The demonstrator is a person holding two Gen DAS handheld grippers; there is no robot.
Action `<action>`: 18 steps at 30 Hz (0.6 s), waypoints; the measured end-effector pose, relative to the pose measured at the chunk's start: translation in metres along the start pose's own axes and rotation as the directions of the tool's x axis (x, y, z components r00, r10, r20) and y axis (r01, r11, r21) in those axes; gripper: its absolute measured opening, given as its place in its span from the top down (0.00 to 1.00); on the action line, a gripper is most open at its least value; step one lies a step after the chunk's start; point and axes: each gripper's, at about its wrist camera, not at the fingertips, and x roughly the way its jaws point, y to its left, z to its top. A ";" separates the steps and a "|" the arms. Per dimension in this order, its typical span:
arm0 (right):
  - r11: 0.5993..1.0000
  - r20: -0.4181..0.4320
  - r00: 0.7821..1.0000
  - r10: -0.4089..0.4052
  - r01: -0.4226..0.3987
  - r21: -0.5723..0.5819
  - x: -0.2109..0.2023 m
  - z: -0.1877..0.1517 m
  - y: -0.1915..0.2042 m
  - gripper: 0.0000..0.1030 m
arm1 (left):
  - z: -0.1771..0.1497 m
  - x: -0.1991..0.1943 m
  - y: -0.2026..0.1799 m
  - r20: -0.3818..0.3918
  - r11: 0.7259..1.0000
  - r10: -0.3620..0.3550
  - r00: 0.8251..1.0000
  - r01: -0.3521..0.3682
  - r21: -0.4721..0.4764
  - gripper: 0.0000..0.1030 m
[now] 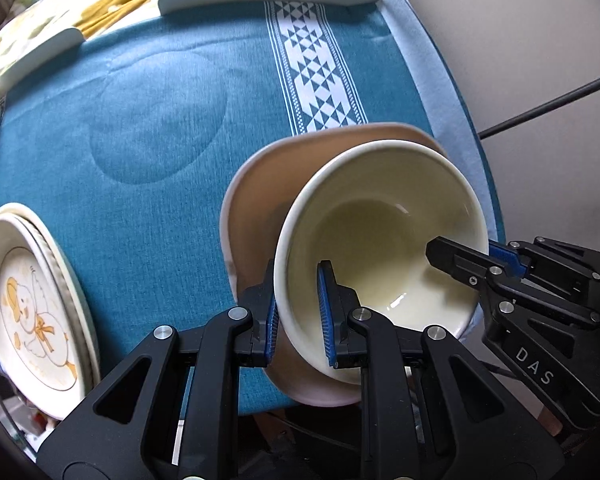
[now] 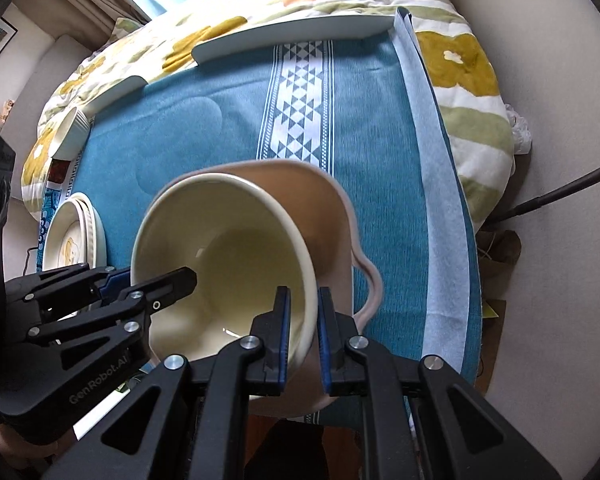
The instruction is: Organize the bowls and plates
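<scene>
The near edge of the cream bowl (image 1: 380, 248) is hidden behind the tool bodies in both views; the pink dish (image 1: 256, 216) under it shows only as a rim on one side and, in the right wrist view, a looped handle; whether bowl and dish touch cannot be told. The left tool (image 1: 298, 312) points steeply down and is clenched on the bowl's rim, one pad outside the wall, one inside; the right tool (image 2: 302, 332) is likewise steep and clenched on the opposite rim; each tool shows in the other's view, reaching into the bowl from the side. The bowl hangs tilted between them over the near part of the teal cloth (image 1: 160, 140) on the table. Left of the left tool, a duck-print plate (image 1: 36, 308) sits on other plates, cut off by the picture's edge; beyond it a ribbed white bowl (image 2: 74, 132) is half seen. Farthest from the tools, two pale flat dishes (image 2: 300, 32) lie at the cloth's far edge, their far sides indistinct against a floral quilt (image 2: 460, 64).
</scene>
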 end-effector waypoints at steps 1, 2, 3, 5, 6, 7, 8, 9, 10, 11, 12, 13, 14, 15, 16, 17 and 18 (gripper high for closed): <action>1.000 0.001 1.000 0.001 -0.001 0.001 0.001 0.000 -0.001 0.89 | 0.000 0.001 0.000 -0.001 1.000 0.003 1.000 -0.003 0.002 0.85; 1.000 0.002 1.000 0.001 -0.001 0.003 0.002 0.000 -0.001 0.89 | 0.000 0.003 0.000 0.000 1.000 0.005 1.000 -0.005 0.005 0.85; 1.000 0.002 1.000 0.001 -0.001 0.006 0.003 0.000 -0.002 0.89 | 0.000 0.005 0.000 0.001 1.000 0.009 1.000 -0.009 0.010 0.85; 1.000 0.000 1.000 0.002 -0.002 0.012 0.004 0.000 -0.002 0.89 | 0.001 0.007 -0.001 0.000 1.000 0.018 1.000 -0.018 0.020 0.85; 1.000 -0.004 1.000 0.002 -0.002 0.014 0.006 0.000 -0.003 0.89 | 0.000 0.007 -0.002 -0.001 0.999 0.021 1.000 -0.021 0.024 0.85; 1.000 -0.006 1.000 0.002 -0.001 0.015 0.006 0.000 -0.003 0.89 | 0.000 0.007 -0.002 -0.001 0.999 0.026 1.000 -0.026 0.028 0.85; 1.000 -0.006 1.000 0.002 -0.002 0.015 0.007 0.000 -0.003 0.89 | 0.000 0.007 -0.002 0.000 0.999 0.031 1.000 -0.031 0.031 0.85; 1.000 -0.008 1.000 0.003 -0.002 0.016 0.008 0.001 -0.002 0.89 | 0.000 0.008 -0.002 -0.001 0.999 0.036 0.999 -0.036 0.035 0.85; 1.000 -0.010 1.000 0.004 -0.004 0.017 0.009 0.000 -0.002 0.89 | 0.000 0.009 -0.001 -0.002 0.999 0.039 0.999 -0.038 0.037 0.85; 1.000 -0.015 1.000 0.005 -0.005 0.017 0.011 0.000 -0.002 0.89 | 0.000 0.009 -0.001 -0.003 0.998 0.041 0.999 -0.041 0.040 0.85; 1.000 -0.018 1.000 0.003 -0.003 0.015 0.012 0.000 -0.002 0.89 | 0.000 0.009 -0.001 -0.002 0.998 0.045 0.999 -0.045 0.048 0.85; 1.000 -0.017 1.000 0.000 0.000 0.012 0.012 0.000 -0.001 0.89 | 0.000 0.009 -0.002 0.001 0.997 0.051 0.999 -0.051 0.057 0.85; 1.000 -0.020 1.000 0.000 0.000 0.011 0.013 0.000 -0.001 0.89 | 0.001 0.010 -0.003 0.001 0.996 0.062 0.998 -0.062 0.066 0.85; 1.000 -0.020 1.000 0.002 -0.001 0.012 0.013 0.000 -0.001 0.89 | 0.002 0.011 -0.003 0.000 0.995 0.065 0.998 -0.065 0.071 0.85; 1.000 -0.021 1.000 0.000 0.000 0.012 0.014 0.001 -0.002 0.89 | 0.002 0.012 -0.003 -0.004 0.995 0.065 0.998 -0.064 0.074 0.85; 1.000 -0.024 1.000 -0.003 0.003 0.011 0.014 0.002 -0.002 0.89 | 0.003 0.012 -0.003 -0.008 0.995 0.064 0.998 -0.063 0.075 0.85; 1.000 -0.025 1.000 -0.005 0.005 0.010 0.014 0.002 -0.002 0.89 | 0.003 0.012 -0.003 -0.009 0.995 0.063 0.998 -0.062 0.074 0.85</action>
